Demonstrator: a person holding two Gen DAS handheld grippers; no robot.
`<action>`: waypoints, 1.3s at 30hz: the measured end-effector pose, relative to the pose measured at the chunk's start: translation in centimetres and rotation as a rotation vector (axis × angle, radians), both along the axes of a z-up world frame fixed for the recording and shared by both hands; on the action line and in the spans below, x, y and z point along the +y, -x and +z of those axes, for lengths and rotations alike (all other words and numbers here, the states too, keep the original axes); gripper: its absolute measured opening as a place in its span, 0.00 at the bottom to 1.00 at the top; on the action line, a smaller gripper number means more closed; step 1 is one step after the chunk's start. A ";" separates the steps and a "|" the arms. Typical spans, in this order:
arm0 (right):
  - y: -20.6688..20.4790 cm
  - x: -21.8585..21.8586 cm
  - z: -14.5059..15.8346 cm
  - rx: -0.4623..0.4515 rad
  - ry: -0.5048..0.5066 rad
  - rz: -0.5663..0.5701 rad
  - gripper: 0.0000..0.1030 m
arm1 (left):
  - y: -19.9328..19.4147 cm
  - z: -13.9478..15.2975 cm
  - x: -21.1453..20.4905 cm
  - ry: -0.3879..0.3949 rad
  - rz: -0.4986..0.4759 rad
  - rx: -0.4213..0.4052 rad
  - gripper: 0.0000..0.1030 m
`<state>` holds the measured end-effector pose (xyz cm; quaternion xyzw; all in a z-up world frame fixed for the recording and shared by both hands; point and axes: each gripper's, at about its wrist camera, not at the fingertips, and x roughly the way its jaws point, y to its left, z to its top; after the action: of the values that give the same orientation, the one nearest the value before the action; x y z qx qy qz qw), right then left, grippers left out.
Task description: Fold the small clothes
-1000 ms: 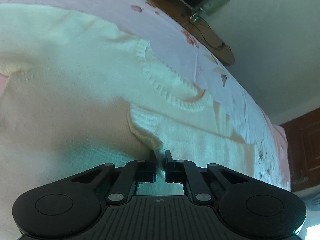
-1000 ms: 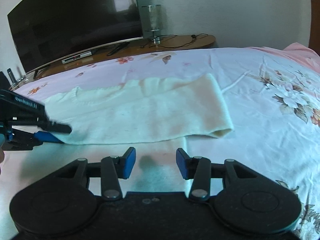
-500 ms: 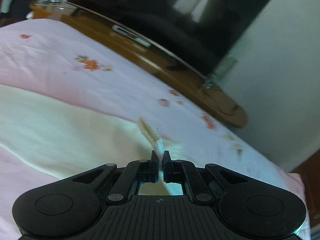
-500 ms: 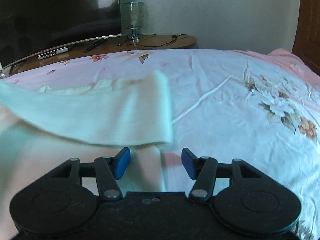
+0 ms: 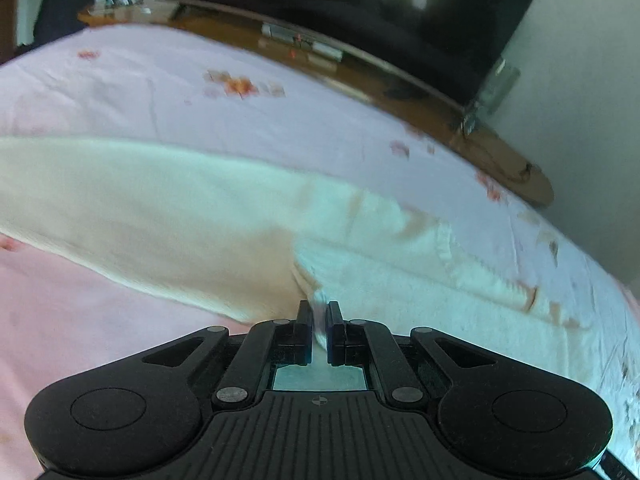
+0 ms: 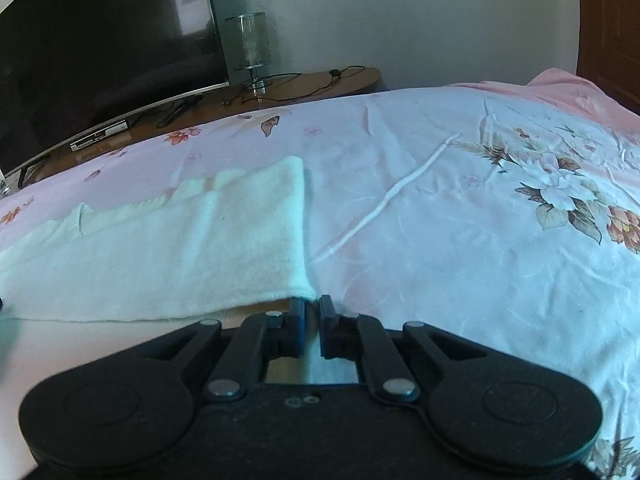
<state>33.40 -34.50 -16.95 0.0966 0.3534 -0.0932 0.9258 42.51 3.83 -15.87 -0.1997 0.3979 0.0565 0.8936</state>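
Observation:
A cream knit sweater [image 5: 160, 208] lies folded lengthwise across the floral bed sheet [image 5: 200, 112]. My left gripper [image 5: 319, 312] is shut on a ribbed edge of the sweater, which it holds slightly raised; the cloth runs down between the pads. In the right wrist view the sweater [image 6: 180, 248] spreads to the left, its hem corner right at my right gripper [image 6: 311, 308]. That gripper's jaws are closing on the corner, with only a narrow gap between the pads and cloth in it.
A dark television [image 6: 100, 40] stands on a curved wooden stand [image 6: 304, 80] beyond the bed, with a glass lamp [image 6: 250, 44] and cables. The bed sheet [image 6: 440, 220] stretches wide to the right, wrinkled, with a pink cover at its far right.
My left gripper lifted and carried the sweater's edge, its view swinging up toward the television. My right gripper moved to the sweater's hem corner and went from open to closed on it.

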 end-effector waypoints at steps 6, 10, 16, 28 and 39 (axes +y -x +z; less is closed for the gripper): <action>1.9 -0.5 2.4 -0.058 0.006 -0.008 0.21 | 1.3 2.7 0.9 -0.018 -0.002 -0.057 0.05; -0.5 -0.5 2.9 -0.077 -0.004 0.017 0.31 | -0.1 2.4 -0.7 -0.022 -0.043 -0.054 0.05; -6.7 -0.7 1.2 -0.051 -0.011 0.035 0.43 | -2.2 -1.4 -2.3 -0.073 -0.050 0.032 0.04; -11.5 -1.9 -1.0 -0.019 -0.001 0.096 0.08 | -1.7 -1.8 -2.9 -0.122 -0.027 0.011 0.05; -6.5 4.7 0.5 -0.009 0.137 0.312 0.28 | -1.1 -0.8 -4.0 -0.186 -0.073 0.069 0.05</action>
<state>39.87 -29.82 -16.43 -0.0222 0.3526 0.0283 0.9351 43.57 -0.14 -16.64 -0.0990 0.4285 0.0676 0.8955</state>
